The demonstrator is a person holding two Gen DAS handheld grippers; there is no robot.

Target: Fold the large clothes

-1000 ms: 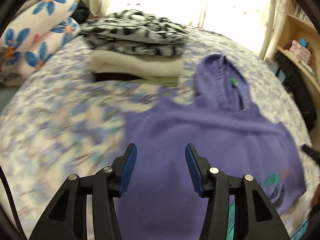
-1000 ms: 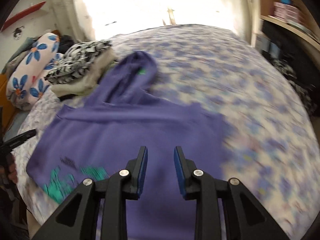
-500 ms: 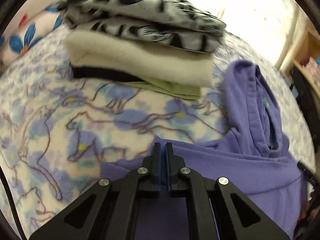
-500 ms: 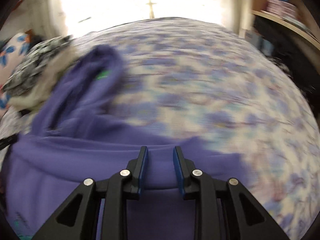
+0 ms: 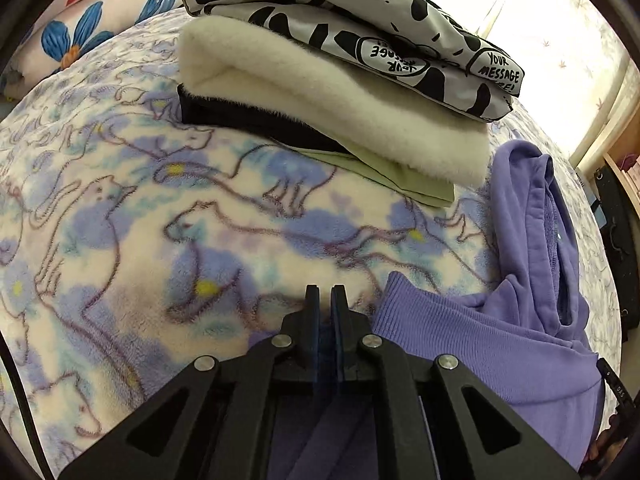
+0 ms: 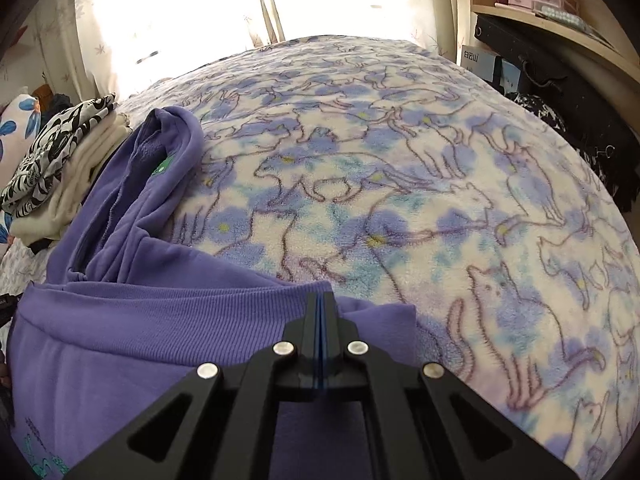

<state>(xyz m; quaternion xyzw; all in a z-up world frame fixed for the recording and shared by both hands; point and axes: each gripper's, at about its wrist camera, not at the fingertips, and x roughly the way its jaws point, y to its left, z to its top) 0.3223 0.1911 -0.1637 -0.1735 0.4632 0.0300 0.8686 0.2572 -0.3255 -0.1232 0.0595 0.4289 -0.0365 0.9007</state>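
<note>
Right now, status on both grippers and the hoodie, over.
Left gripper shut on purple hoodie. Right gripper shut on its ribbed hem. Folded clothes stack beside the hood, not blocking.

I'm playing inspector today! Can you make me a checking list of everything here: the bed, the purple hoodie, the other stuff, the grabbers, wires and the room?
Surface: bed blanket with a blue cat print, fleecy.
Job's things: purple hoodie lying on the blanket, hood pointing toward the window, ribbed hem folded up.
Clutter: pile of folded clothes beside the hood; flowered pillow behind it.
Grippers: left gripper shut on the hoodie's edge; right gripper shut on the ribbed hem.
Cables: thin dark cord at the left view's edge.
Surroundings: bright curtains, wooden shelf with pink boxes.
</note>
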